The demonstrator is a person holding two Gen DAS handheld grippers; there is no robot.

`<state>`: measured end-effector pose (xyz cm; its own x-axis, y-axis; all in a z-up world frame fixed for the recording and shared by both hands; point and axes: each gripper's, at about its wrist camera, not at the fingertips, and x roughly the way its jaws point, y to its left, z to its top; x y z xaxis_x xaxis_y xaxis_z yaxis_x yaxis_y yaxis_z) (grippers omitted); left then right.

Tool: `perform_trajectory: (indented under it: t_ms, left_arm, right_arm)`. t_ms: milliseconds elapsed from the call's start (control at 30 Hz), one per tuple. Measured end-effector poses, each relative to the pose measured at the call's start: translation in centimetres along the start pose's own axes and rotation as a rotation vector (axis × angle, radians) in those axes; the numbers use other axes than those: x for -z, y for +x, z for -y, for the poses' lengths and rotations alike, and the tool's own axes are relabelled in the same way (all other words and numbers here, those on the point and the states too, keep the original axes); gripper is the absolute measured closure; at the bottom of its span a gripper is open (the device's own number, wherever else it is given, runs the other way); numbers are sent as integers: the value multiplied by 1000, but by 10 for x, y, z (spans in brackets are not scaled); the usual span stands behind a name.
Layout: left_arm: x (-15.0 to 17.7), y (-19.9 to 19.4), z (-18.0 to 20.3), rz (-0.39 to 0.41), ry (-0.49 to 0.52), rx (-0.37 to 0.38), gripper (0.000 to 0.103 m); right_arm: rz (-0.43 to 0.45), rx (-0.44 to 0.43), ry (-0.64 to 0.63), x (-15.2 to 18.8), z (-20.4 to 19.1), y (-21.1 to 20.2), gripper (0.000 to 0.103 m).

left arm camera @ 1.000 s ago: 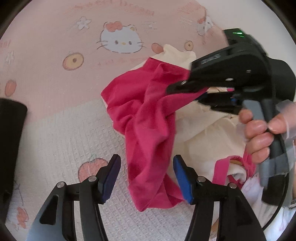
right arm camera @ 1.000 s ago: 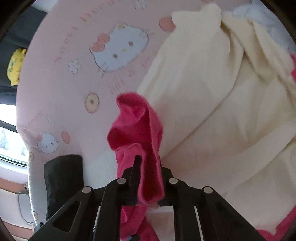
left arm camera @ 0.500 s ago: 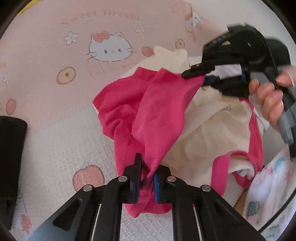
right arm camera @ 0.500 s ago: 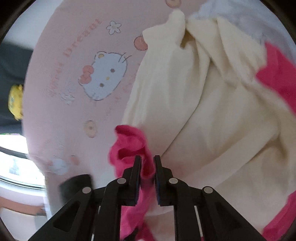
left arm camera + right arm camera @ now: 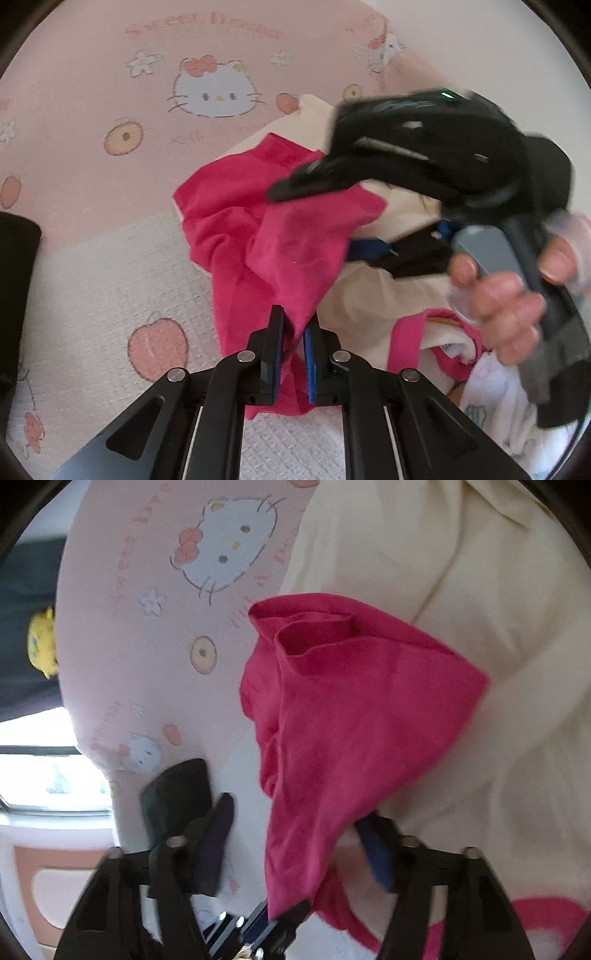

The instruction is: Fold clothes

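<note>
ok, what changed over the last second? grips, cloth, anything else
The grip swapped sides. The left gripper, open a second ago, closed on the pink garment at its lower edge and holds it. The right gripper, clamped on the same garment's upper part before, is opening; the cloth hangs loose between its jaws. The cream garment and pink cartoon bedsheet stayed put.

A bed (image 5: 92, 177) carries everything, its pink cover printed with cartoon cats, flowers and apples. A cream garment (image 5: 461, 590) lies on it toward three o'clock, a black object (image 5: 14, 295) at nine o'clock.
</note>
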<state>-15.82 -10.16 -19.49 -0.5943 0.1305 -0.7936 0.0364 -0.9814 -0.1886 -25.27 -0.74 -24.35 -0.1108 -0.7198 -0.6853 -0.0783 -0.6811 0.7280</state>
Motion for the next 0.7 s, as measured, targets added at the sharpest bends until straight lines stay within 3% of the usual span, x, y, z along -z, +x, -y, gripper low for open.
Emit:
perform_trajectory:
  t_ms: [33, 67, 200, 300, 367, 533, 700]
  left_arm:
    - [0, 1, 2, -3, 12, -7, 95]
    - [1, 1, 3, -4, 16, -7, 95]
    - [1, 0, 4, 3, 10, 13, 95]
    - [-2, -2, 2, -5, -16, -31, 94]
    - [-3, -3, 1, -20, -32, -70, 89]
    - [-2, 0, 10, -56, -12, -119, 60]
    - [5, 8, 19, -73, 11, -137, 59]
  right_arm:
    - [-9, 39, -28, 0, -2, 1, 88]
    - [-10, 70, -53, 2, -3, 0, 93]
    - [18, 82, -123, 1, -14, -11, 95]
    - [77, 86, -133, -4, -17, -29, 95]
    - [90, 97, -112, -6, -12, -37, 95]
    - [94, 123, -49, -8, 8, -52, 95]
    - [131, 130, -30, -9, 20, -73, 95]
